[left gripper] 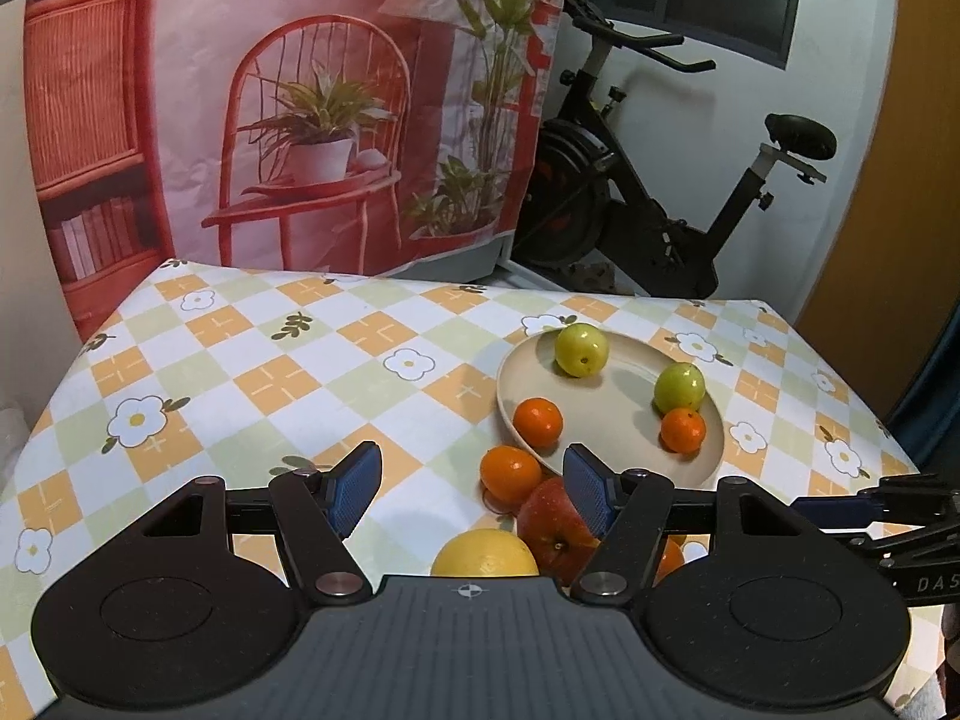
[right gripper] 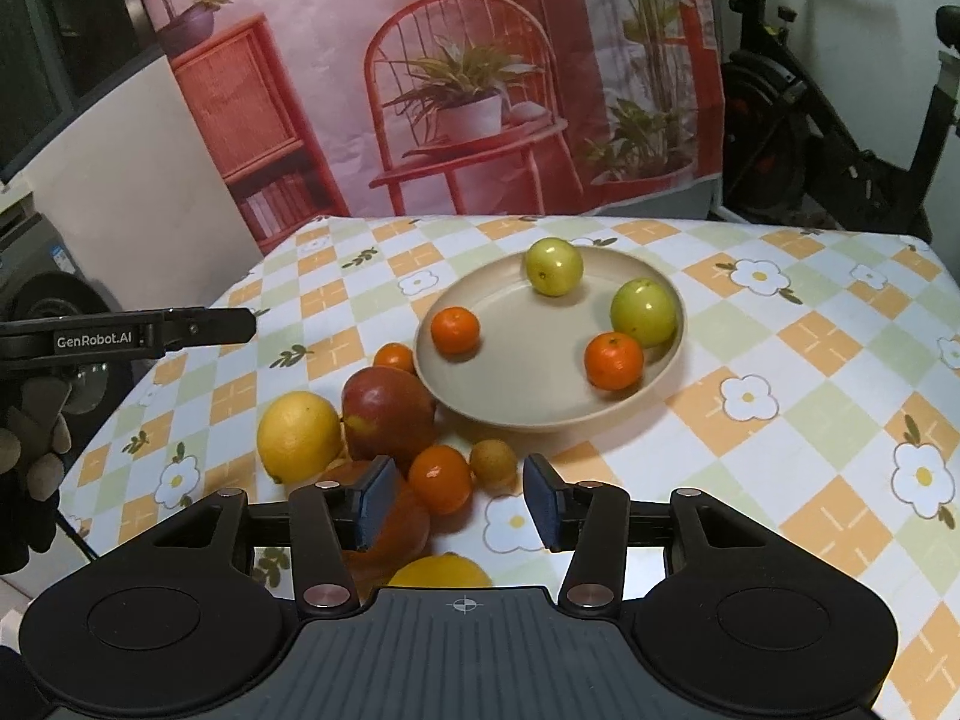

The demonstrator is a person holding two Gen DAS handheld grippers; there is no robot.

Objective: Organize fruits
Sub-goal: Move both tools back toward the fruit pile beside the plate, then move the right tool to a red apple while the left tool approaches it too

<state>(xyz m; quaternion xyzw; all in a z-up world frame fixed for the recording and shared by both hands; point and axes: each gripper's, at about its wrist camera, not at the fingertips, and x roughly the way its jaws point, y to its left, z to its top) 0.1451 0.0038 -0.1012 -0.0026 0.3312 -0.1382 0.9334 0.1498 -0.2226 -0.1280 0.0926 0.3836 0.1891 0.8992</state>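
Note:
A beige plate (right gripper: 528, 396) (left gripper: 606, 414) holds two green apples (right gripper: 555, 267) (right gripper: 645, 312) and two small oranges (right gripper: 456, 330) (right gripper: 613, 360). Loose fruit lies on the cloth by its near left rim: a red apple (right gripper: 387, 411) (left gripper: 555, 525), a lemon (right gripper: 299, 435) (left gripper: 485, 553), small oranges (right gripper: 441, 477) (right gripper: 394, 357) (left gripper: 510, 474), a small brownish fruit (right gripper: 493, 464) and another yellow fruit (right gripper: 441, 571). My right gripper (right gripper: 459, 501) is open above the small orange and holds nothing. My left gripper (left gripper: 474, 489) is open above the loose fruit and holds nothing.
The table wears a checked flower cloth (right gripper: 810, 360). A printed backdrop (right gripper: 450, 90) hangs behind the far edge. An exercise bike (left gripper: 660, 180) stands beyond the table at the right. My left gripper's arm (right gripper: 126, 333) shows at the left in the right wrist view.

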